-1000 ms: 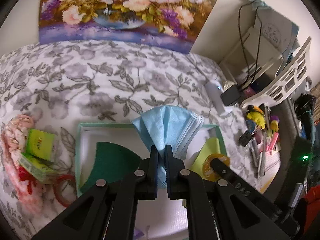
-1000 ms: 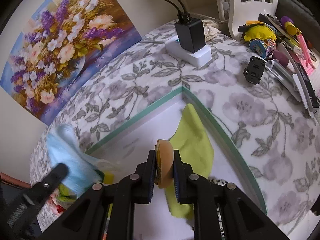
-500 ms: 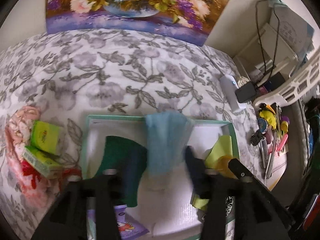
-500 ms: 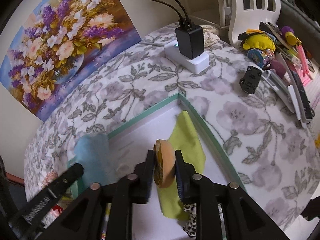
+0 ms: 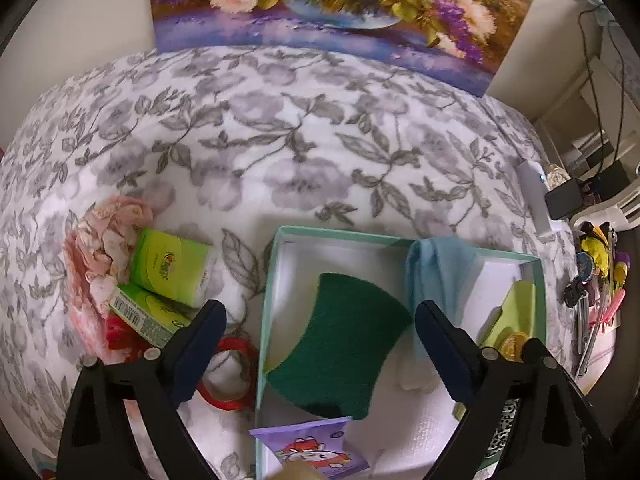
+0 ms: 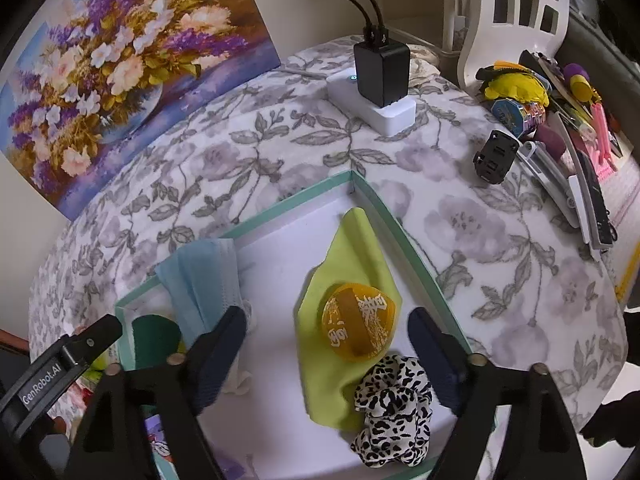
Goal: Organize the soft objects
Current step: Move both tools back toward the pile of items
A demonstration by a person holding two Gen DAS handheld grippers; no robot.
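My left gripper point(image 5: 318, 320) hovers over the teal-rimmed white tray point(image 5: 344, 234), its jaws opening wide and gripping nothing. A dark green scouring pad point(image 5: 340, 344) lies below them. The light blue face mask point(image 5: 440, 276) hangs loose over the tray's far rim, beside the right finger. My right gripper point(image 6: 326, 322) is also opening. A round orange puff point(image 6: 360, 326) lies flat and free between its fingers, on a lime cloth point(image 6: 348, 248). A leopard-print scrunchie point(image 6: 394, 408) sits just in front of it. The mask point(image 6: 204, 280) shows to the left.
Left of the tray lie two green tissue packs point(image 5: 172, 264), a pink lace cloth point(image 5: 100, 248) and a red ring point(image 5: 228, 376). A purple packet point(image 5: 316, 452) lies at the tray's near end. A charger on a white socket block point(image 6: 382, 72) and clutter point(image 6: 540, 120) sit at the right.
Both grippers opened. The blue mask dropped from the left jaws onto the tray's far rim, and the orange puff fell flat onto the lime cloth. The left gripper shifted left over the green pad.
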